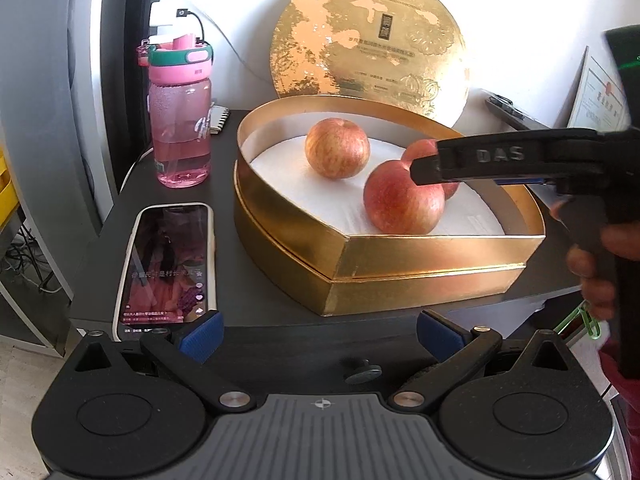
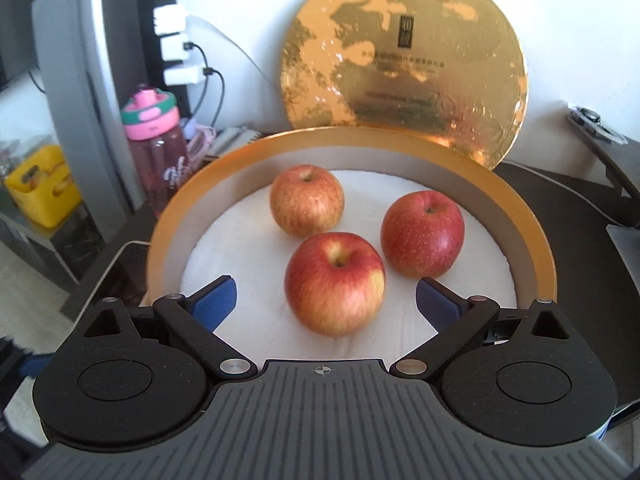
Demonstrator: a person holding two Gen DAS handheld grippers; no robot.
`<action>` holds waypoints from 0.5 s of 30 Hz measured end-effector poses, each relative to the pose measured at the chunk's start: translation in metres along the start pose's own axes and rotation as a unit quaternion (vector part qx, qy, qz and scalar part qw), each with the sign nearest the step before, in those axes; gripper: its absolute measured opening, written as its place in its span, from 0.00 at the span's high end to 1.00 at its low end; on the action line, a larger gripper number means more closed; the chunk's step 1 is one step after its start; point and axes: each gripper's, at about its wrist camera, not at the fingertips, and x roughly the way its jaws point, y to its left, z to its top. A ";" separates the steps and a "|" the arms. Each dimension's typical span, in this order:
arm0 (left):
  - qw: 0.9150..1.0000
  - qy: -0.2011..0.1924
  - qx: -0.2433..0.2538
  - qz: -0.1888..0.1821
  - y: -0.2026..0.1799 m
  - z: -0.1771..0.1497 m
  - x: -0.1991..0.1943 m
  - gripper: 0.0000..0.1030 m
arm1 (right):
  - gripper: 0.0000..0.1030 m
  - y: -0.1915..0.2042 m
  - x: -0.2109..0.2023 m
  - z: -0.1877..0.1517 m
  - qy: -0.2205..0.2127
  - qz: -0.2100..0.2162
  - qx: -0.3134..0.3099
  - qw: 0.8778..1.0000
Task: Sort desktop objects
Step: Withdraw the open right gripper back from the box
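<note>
A gold round box (image 1: 400, 252) (image 2: 168, 232) with a white lining holds three red apples. The nearest apple (image 2: 335, 282) (image 1: 402, 198) lies between the open blue-padded fingers of my right gripper (image 2: 325, 300), untouched. Behind it lie a paler apple (image 2: 307, 200) (image 1: 337, 148) at left and a redder apple (image 2: 422, 233) at right. In the left wrist view the right gripper (image 1: 424, 168) reaches over the box from the right. My left gripper (image 1: 318, 332) is open and empty, just before the dark table's front edge. A lit phone (image 1: 168, 268) lies left of the box.
The gold lid (image 1: 372, 44) (image 2: 404, 64) leans on the wall behind the box. A pink water bottle (image 1: 180, 116) (image 2: 158, 148) stands at back left by a power strip (image 2: 166, 20) with chargers. A yellow bin (image 2: 40, 188) sits lower left; a hand (image 1: 592, 276) holds the right tool.
</note>
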 end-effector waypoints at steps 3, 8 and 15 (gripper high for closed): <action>1.000 0.001 0.007 -0.002 -0.005 0.000 -0.001 0.00 | 0.03 -0.001 -0.013 -0.008 -0.003 0.001 0.003 1.000; 1.000 0.004 0.015 -0.001 -0.014 0.000 -0.003 0.00 | 0.03 -0.008 -0.025 -0.020 0.005 0.009 0.018 1.000; 1.000 0.008 0.025 0.009 -0.027 0.001 -0.003 0.00 | 0.03 -0.022 -0.033 -0.033 0.015 0.024 0.043 0.999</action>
